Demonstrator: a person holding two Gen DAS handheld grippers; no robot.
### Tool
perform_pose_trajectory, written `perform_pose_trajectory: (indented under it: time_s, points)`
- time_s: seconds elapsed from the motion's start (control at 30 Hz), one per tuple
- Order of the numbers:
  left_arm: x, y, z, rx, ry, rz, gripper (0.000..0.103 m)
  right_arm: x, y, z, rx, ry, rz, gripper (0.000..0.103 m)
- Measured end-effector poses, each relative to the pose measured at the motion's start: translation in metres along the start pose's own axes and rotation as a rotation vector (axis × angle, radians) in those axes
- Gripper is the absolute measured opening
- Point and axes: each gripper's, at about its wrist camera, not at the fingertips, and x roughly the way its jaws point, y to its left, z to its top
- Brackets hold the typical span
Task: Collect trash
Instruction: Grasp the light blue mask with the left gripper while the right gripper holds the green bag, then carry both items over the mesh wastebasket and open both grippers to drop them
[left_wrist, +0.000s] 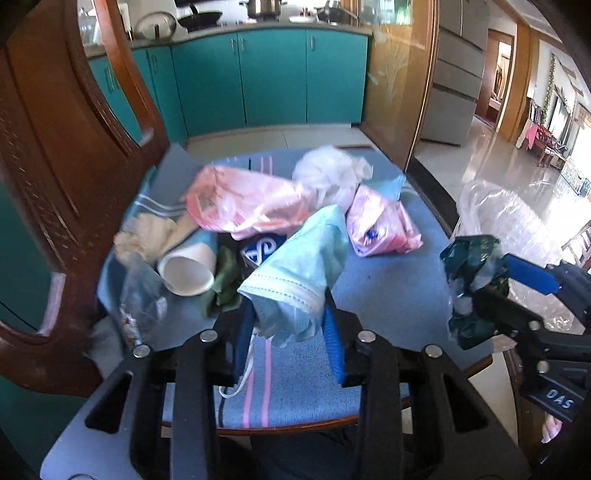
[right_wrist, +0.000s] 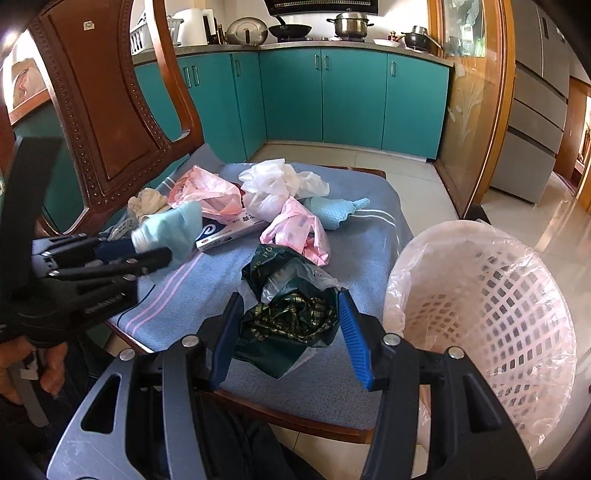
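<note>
Left gripper (left_wrist: 290, 325) pinches a pale blue face mask (left_wrist: 295, 269). Right gripper (right_wrist: 291, 332) clamps a dark green wrapper (right_wrist: 291, 314) beside the pink basket (right_wrist: 480, 314).

Trash crowds the chair cushion (right_wrist: 369, 236) toward the tall wooden backrest (right_wrist: 103, 110); its near edge looks bare, and the lined bin (right_wrist: 480, 295) stands open-topped beside it.

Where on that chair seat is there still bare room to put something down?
The blue cushion is bare along its front, from the pink stripes across to the right edge nearest the lined basket. The back half is crowded: pink bags, white bag, tissue box.
</note>
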Motion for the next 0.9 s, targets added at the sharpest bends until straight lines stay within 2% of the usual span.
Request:
perform_pose_trajectory:
  time_s: [0.23, 0.4, 0.67, 0.9]
  points:
    - [-0.029, -0.004, 0.01, 0.025, -0.08, 0.008, 0.036, -0.023, -0.007, 0.003, 0.004, -0.06, -0.031, 0.052]
    - [-0.046, -0.021, 0.014, 0.053, -0.12, -0.01, 0.036, -0.048, -0.028, 0.003, 0.034, -0.115, -0.092, 0.052]
    - [-0.047, -0.067, 0.024, 0.126, -0.135, -0.091, 0.036, -0.073, -0.078, -0.012, 0.122, -0.143, -0.198, 0.052]
    - [-0.036, -0.135, 0.035, 0.216, -0.155, -0.201, 0.036, -0.09, -0.122, -0.035, 0.202, -0.141, -0.295, 0.052]
